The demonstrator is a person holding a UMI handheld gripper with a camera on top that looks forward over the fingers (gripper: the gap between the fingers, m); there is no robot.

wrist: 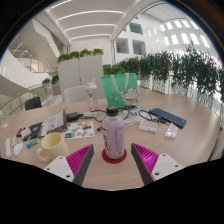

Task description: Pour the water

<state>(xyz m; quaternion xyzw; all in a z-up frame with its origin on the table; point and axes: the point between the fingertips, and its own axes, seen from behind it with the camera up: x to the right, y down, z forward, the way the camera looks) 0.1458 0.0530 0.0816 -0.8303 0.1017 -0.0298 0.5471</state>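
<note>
A clear bottle [115, 130] with a pinkish label stands upright on a red coaster [114, 155] on the round wooden table [190, 135]. My gripper [113, 160] is open, its magenta pads [80, 160] spread wide to either side of the bottle's base with gaps on both sides. The bottle stands between and just ahead of the fingertips. A pale yellow cup [52, 146] sits on the table to the left of the left finger.
Beyond the bottle stands a green-and-white bag [120, 88]. A dark notebook [167, 117] and glasses [148, 122] lie to the right. Papers, cards and a laptop [48, 124] clutter the left. Planters and railings ring the hall behind.
</note>
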